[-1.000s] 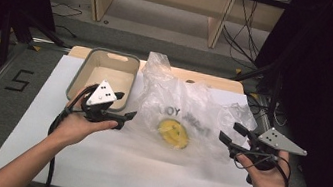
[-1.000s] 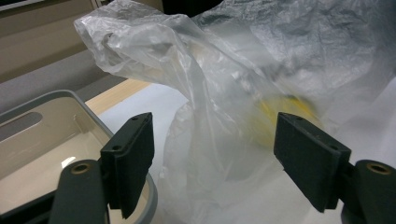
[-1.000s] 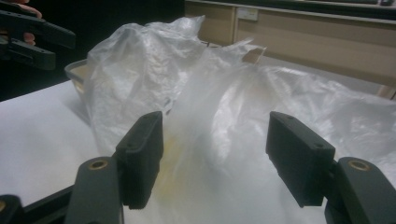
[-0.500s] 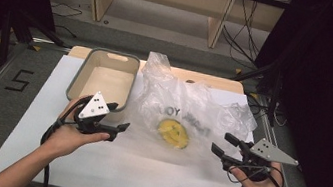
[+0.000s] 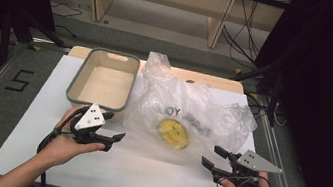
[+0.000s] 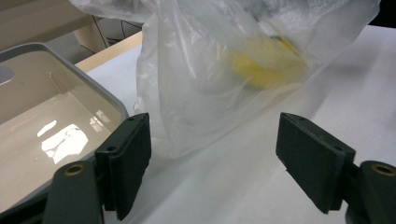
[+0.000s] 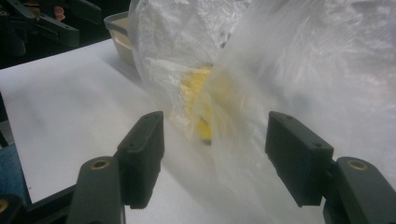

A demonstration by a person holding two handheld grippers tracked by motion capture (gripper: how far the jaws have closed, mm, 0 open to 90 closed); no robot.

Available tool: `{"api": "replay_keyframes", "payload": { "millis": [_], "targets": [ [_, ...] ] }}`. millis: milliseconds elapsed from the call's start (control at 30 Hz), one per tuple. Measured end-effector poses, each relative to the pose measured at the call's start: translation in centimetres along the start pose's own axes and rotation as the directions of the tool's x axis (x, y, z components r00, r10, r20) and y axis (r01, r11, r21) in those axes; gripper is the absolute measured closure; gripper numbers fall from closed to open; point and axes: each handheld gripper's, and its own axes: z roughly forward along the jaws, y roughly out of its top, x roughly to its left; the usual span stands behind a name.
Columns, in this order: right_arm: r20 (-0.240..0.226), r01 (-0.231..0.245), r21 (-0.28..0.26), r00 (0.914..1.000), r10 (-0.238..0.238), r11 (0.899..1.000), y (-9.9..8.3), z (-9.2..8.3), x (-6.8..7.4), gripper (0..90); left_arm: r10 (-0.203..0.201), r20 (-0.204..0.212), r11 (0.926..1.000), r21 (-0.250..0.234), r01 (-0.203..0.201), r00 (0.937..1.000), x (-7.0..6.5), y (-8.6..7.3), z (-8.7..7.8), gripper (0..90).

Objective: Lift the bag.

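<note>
The crumpled clear plastic bag with dark printed lettering [image 5: 187,109] lies in the middle of the white-topped table [image 5: 39,119], just right of the grey rectangular plastic tub with a cream inside [image 5: 103,81], and it holds a yellow rounded object [image 5: 172,132] near its front edge. The film looks thin, limp and slippery, and probably very light, so a pinch on a loose fold at the rim would likely serve better than a squeeze on the bulge, where the yellow thing could slide or get crushed. The left gripper [image 5: 115,133] and the right gripper [image 5: 210,156] sit on either side of the bag's near edge, each with its fingers apart and nothing between them. The left gripper view brings out the tub's glossy inner wall [image 6: 56,126] and the bag's lower fold [image 6: 196,93] resting on the table; the right gripper view shows the yellow object [image 7: 201,102] pressed behind wrinkled film, which the high view flattens.
</note>
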Motion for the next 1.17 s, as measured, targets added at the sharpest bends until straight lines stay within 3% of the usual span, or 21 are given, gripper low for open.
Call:
{"api": "replay_keyframes", "payload": {
  "millis": [267, 600, 800, 1167],
  "targets": [
    [-0.011, -0.011, 0.009, 0.9999, 0.011, 1.000, -1.4, 0.1, 0.3, 38.4, -0.007, -0.011, 0.9999, 0.015, 0.007, 0.9999, 0.1, -1.6, -0.4, 26.0],
    [-0.023, -0.022, 0.012, 0.9995, 0.023, 1.000, -2.3, 0.1, 0.7, 38.5, -0.011, -0.030, 0.9999, 0.008, 0.012, 0.9995, 0.2, -2.5, -0.8, 25.8],
    [-0.035, -0.006, -0.029, 0.9994, 0.005, 1.000, -2.0, -0.1, 1.0, 38.9, -0.011, -0.023, 0.9998, 0.018, 0.011, 0.9997, 0.1, -2.8, -0.5, 25.3],
    [-0.038, -0.012, -0.030, 0.9992, 0.011, 0.999, -2.2, -0.2, 1.0, 38.9, -0.019, -0.028, 0.9996, 0.018, 0.019, 0.9994, 0.3, -2.9, -0.5, 24.4]
  ]
}}
